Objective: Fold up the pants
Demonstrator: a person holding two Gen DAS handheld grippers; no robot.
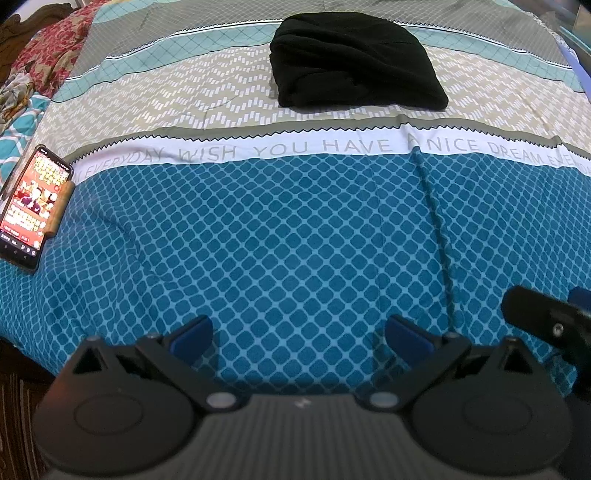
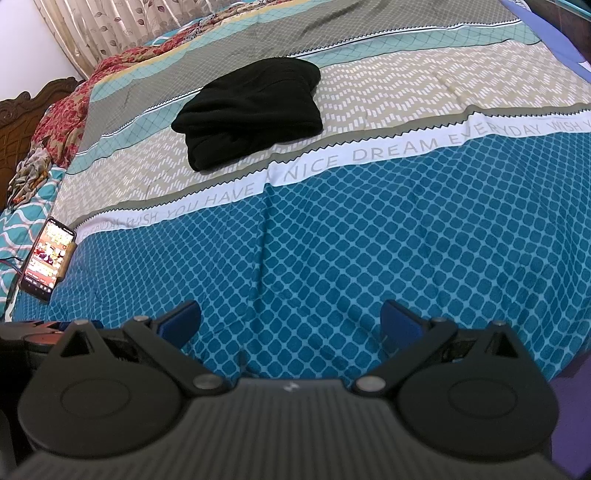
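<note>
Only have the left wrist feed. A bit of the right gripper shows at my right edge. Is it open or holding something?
Observer: The right gripper is open. Its blue pads stand apart with nothing between them, and only the bedsheet lies beyond.
Operator: OK. What's past the headboard side? My frame cuts off there.
Observer: A leaf-patterned curtain hangs behind the bed, above the carved wooden headboard.
</note>
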